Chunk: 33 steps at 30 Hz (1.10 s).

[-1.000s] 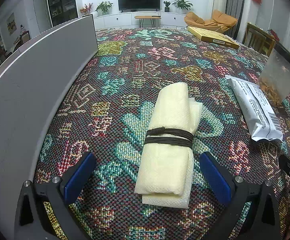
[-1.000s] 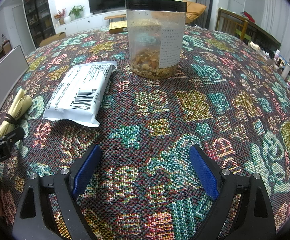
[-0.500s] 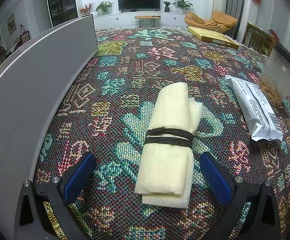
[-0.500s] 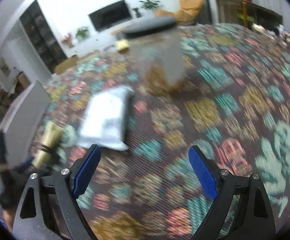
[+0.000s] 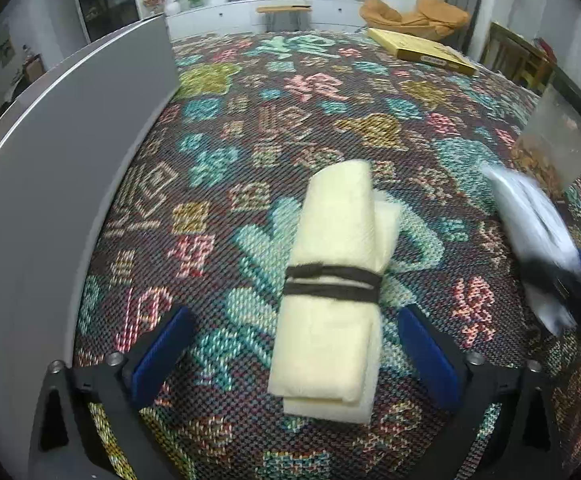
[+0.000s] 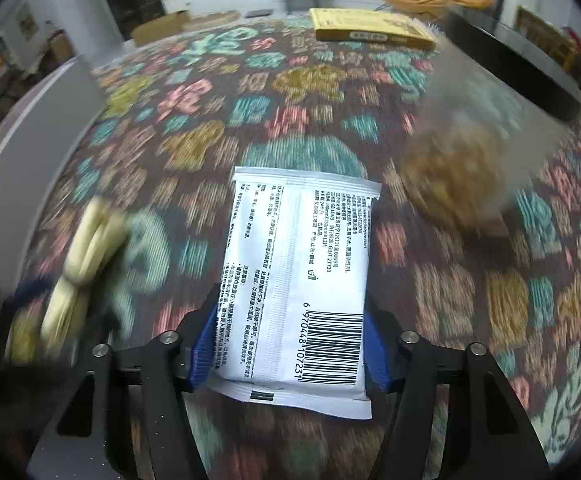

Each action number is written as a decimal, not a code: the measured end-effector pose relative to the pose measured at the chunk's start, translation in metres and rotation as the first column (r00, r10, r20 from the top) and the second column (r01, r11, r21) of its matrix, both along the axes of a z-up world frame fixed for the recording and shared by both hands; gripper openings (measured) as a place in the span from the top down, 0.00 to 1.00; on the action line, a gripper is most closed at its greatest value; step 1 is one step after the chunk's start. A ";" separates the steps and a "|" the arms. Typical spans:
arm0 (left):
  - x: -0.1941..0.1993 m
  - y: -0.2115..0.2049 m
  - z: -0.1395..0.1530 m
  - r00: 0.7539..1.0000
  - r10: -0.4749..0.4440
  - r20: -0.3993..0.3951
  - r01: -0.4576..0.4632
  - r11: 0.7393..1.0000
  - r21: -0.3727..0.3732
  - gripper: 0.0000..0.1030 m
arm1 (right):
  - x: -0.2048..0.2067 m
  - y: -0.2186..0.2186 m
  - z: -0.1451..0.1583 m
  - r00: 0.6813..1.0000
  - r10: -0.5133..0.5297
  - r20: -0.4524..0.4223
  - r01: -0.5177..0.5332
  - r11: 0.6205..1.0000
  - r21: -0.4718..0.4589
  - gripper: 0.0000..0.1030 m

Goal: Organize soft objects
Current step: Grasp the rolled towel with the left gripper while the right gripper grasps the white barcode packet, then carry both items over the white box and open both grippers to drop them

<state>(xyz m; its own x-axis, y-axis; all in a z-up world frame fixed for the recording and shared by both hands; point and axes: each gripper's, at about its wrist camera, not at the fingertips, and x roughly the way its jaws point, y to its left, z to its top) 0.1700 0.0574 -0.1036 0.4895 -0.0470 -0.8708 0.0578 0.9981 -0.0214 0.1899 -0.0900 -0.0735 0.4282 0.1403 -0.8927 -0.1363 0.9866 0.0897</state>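
Observation:
A rolled cream towel tied with a dark band lies on the patterned tablecloth. My left gripper is open, its blue pads on either side of the roll's near end, apart from it. My right gripper is shut on a white wipes packet with a barcode, held sharp in view while the table behind blurs. In the left wrist view the packet shows blurred at the right with the right gripper. The towel shows blurred in the right wrist view.
A grey panel stands along the left of the table. A clear jar of snacks with a black lid stands at the right. A flat yellow box lies at the far edge.
My right gripper swung left to the white packet, closed on it and is moving with it. My left gripper and the towel have not moved.

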 end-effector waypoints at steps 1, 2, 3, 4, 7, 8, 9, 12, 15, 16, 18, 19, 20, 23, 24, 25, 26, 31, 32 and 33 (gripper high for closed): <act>0.000 -0.003 0.002 1.000 -0.021 0.013 0.021 1.000 0.004 0.17 | -0.012 -0.013 0.006 1.000 -0.005 0.008 0.005 1.000 0.001 0.39; 0.000 -0.006 0.004 0.999 -0.046 0.024 0.046 0.999 0.007 0.29 | -0.022 -0.027 0.012 1.000 -0.022 0.016 0.022 1.000 0.009 0.39; -0.001 -0.009 0.005 0.997 -0.067 0.032 0.067 0.998 0.007 0.35 | -0.032 -0.047 0.018 0.998 -0.056 0.025 0.056 0.998 0.018 0.39; -0.001 -0.014 0.007 0.995 -0.089 0.038 0.088 0.996 0.013 0.50 | -0.035 -0.066 0.023 0.995 -0.098 0.035 0.098 0.995 0.026 0.39; 0.002 -0.024 0.010 0.992 -0.119 0.038 0.118 0.993 0.021 0.61 | -0.021 -0.127 0.033 0.967 -0.242 0.079 0.241 0.970 0.033 0.39; 0.003 -0.025 0.011 0.992 -0.118 0.038 0.118 0.993 0.008 0.61 | -0.011 -0.144 0.033 0.956 -0.279 0.089 0.277 0.960 0.040 0.39; 0.003 -0.024 0.012 0.993 -0.116 0.036 0.117 0.993 -0.013 0.61 | 0.002 -0.160 0.033 0.946 -0.308 0.097 0.305 0.951 0.052 0.39; 0.005 -0.022 0.019 0.995 -0.095 0.034 0.098 0.992 -0.084 0.62 | 0.040 -0.185 0.025 0.936 -0.335 0.108 0.335 0.942 0.015 0.39; 0.009 -0.025 0.028 0.995 -0.089 0.037 0.093 0.989 -0.118 0.62 | 0.060 -0.196 0.016 0.943 -0.319 0.099 0.322 0.947 -0.016 0.39; 0.011 -0.027 0.030 0.995 -0.089 0.038 0.093 0.988 -0.125 0.62 | 0.066 -0.196 0.010 0.948 -0.306 0.088 0.309 0.951 -0.029 0.39; 0.016 -0.030 0.031 0.996 -0.088 0.034 0.091 0.987 -0.132 0.62 | 0.077 -0.195 -0.001 0.959 -0.280 0.037 0.281 0.958 -0.057 0.39; 0.019 -0.033 0.030 0.996 -0.089 0.030 0.092 0.987 -0.134 0.61 | 0.076 -0.200 -0.004 0.961 -0.274 0.025 0.275 0.959 -0.066 0.38; 0.021 -0.035 0.030 0.996 -0.090 0.026 0.092 0.987 -0.134 0.61 | 0.076 -0.202 -0.003 0.962 -0.272 0.022 0.273 0.959 -0.070 0.38; 0.023 -0.035 0.036 0.996 -0.089 0.022 0.091 0.982 -0.163 0.61 | 0.083 -0.208 0.011 0.956 -0.291 0.022 0.292 0.954 -0.062 0.40; 0.023 -0.032 0.042 0.996 -0.086 0.032 0.090 0.980 -0.178 0.61 | 0.083 -0.210 0.024 0.952 -0.299 0.057 0.302 0.951 -0.058 0.40; 0.022 -0.029 0.051 0.996 -0.081 0.045 0.088 0.977 -0.193 0.61 | 0.083 -0.211 0.041 0.948 -0.305 0.093 0.310 0.949 -0.048 0.40; 0.022 -0.024 0.061 0.996 -0.074 0.059 0.085 0.974 -0.212 0.61 | 0.082 -0.211 0.055 0.945 -0.305 0.117 0.312 0.949 -0.042 0.40; 0.012 0.022 0.118 0.991 -0.009 0.131 0.051 0.946 -0.321 0.61 | 0.071 -0.143 0.148 0.959 -0.149 0.241 0.170 0.983 -0.068 0.40; 0.007 0.037 0.129 0.989 0.007 0.145 0.043 0.941 -0.335 0.61 | 0.066 -0.118 0.162 0.962 -0.103 0.253 0.122 0.991 -0.061 0.40; 0.002 0.051 0.138 0.987 0.025 0.157 0.031 0.939 -0.343 0.61 | 0.064 -0.097 0.171 0.964 -0.065 0.259 0.081 0.995 -0.051 0.40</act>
<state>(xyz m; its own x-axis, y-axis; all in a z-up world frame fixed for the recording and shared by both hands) 0.1719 0.1085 0.0339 0.6175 -0.3309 -0.7136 0.0909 0.9312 -0.3531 0.2539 -0.1870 0.0977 0.6515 0.0493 -0.7571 -0.0744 0.9972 0.0010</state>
